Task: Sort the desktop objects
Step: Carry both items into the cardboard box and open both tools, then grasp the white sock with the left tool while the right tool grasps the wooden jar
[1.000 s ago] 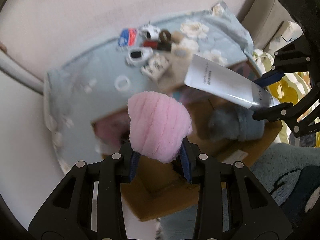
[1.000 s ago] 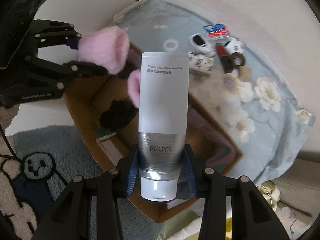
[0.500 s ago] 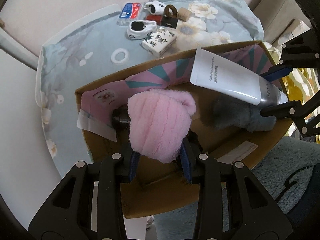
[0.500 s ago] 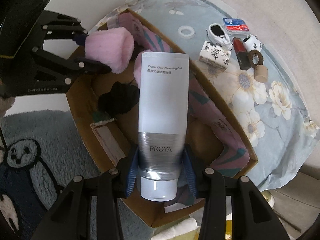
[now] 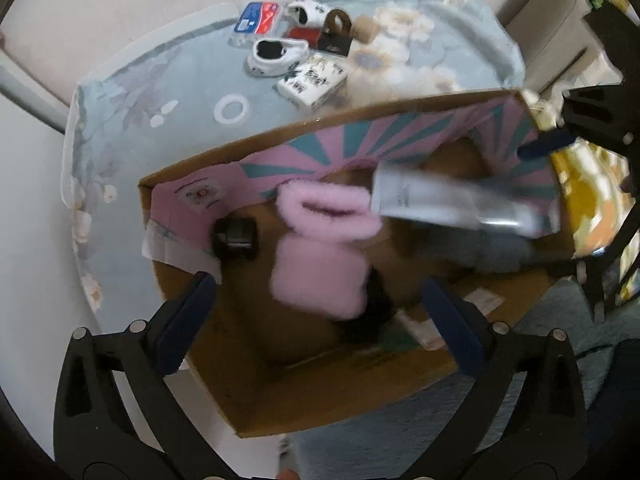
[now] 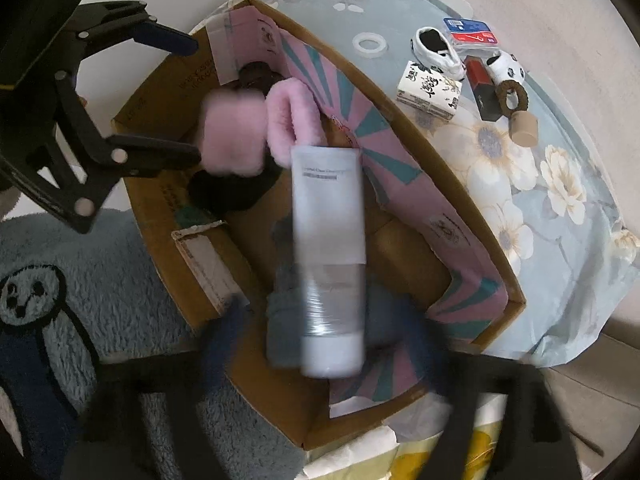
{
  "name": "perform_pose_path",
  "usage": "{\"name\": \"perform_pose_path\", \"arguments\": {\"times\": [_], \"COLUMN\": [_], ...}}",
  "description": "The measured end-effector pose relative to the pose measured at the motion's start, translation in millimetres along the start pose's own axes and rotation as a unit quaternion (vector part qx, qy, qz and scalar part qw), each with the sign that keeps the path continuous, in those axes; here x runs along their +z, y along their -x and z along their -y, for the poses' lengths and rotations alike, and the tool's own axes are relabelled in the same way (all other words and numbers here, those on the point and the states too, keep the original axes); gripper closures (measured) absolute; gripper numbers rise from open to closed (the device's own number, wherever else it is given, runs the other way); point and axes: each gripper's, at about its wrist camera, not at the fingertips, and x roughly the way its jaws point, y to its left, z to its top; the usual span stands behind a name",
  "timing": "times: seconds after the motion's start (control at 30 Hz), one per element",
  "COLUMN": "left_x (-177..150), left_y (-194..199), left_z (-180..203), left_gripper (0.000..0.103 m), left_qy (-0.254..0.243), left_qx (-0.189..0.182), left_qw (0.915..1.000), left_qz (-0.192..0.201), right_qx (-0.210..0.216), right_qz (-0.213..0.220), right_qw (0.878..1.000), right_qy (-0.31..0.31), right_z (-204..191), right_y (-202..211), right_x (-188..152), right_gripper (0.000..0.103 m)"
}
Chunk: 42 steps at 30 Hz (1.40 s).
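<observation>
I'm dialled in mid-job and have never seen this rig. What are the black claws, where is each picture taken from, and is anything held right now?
There is no robot arm: a person carries a two-finger claw in each hand, each with a fisheye camera looking along its fingers. The left wrist view shows the left claw at the bottom, the right claw at its right edge. The right wrist view shows the right claw, blurred, at the bottom.

Both claws hang over an open cardboard box beside a table under a floral cloth. Both sets of jaws have just been opening and now stand wide, so nothing is held. The pink fluffy item and the white tube, both blurred, are free between the fingers, over the box.

Small items lie on the cloth: a white ring, a printed carton, a red-and-blue card.
</observation>
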Motion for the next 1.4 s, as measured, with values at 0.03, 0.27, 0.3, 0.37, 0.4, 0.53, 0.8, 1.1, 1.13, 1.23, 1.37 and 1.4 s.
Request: {"name": "perform_pose_path", "arguments": {"times": [0.03,0.27,0.3,0.37,0.4,0.53,0.8,1.1,1.13,1.23,1.37,1.4], "left_x": [0,-3,-3,-3,-2,-2,-3,4,6,12,23,26], "left_y": [0,2,2,3,5,9,16,37,40,53,67,69], "left_z": [0,5,4,3,2,0,5,-1,-2,-12,-29,-32], "left_gripper": [0.0,0.0,0.0,0.0,0.0,0.0,0.0,0.0,0.0,0.0,0.0,0.0], "left_qy": [0.002,-0.008,-0.007,-0.001,0.0,0.008,0.006,0.003,0.004,0.014,0.029,0.029], "left_qx": [-0.001,0.038,0.038,0.039,0.038,0.029,0.023,0.052,0.057,0.062,0.061,0.064], "left_qw": [1.0,0.9992,0.9992,0.9992,0.9993,0.9995,0.9997,0.9982,0.9977,0.9967,0.9958,0.9955], "left_qz": [-0.005,-0.007,-0.007,-0.006,-0.004,-0.002,-0.001,0.031,0.036,0.052,0.061,0.063], "right_qx": [0.002,0.013,0.013,0.014,0.013,0.011,0.017,-0.046,-0.05,-0.078,-0.105,-0.102], "right_qz": [-0.002,0.018,0.019,0.023,0.025,0.039,0.055,0.076,0.078,0.081,0.094,0.096], "right_qw": [1.0,1.0,1.0,1.0,0.999,0.999,0.997,0.993,0.992,0.989,0.985,0.985], "right_qy": [-0.003,-0.018,-0.017,-0.017,-0.017,-0.021,-0.053,-0.076,-0.08,-0.091,-0.098,-0.102], "right_z": [1,6,7,7,7,5,14,28,30,37,46,49], "right_y": [1,13,15,18,20,24,37,59,61,67,75,76], "right_x": [-1,-7,-8,-8,-8,-9,6,8,8,8,12,14], "right_gripper": [0.002,0.001,0.001,0.001,0.001,0.001,0.001,0.001,0.001,0.001,0.001,0.001]}}
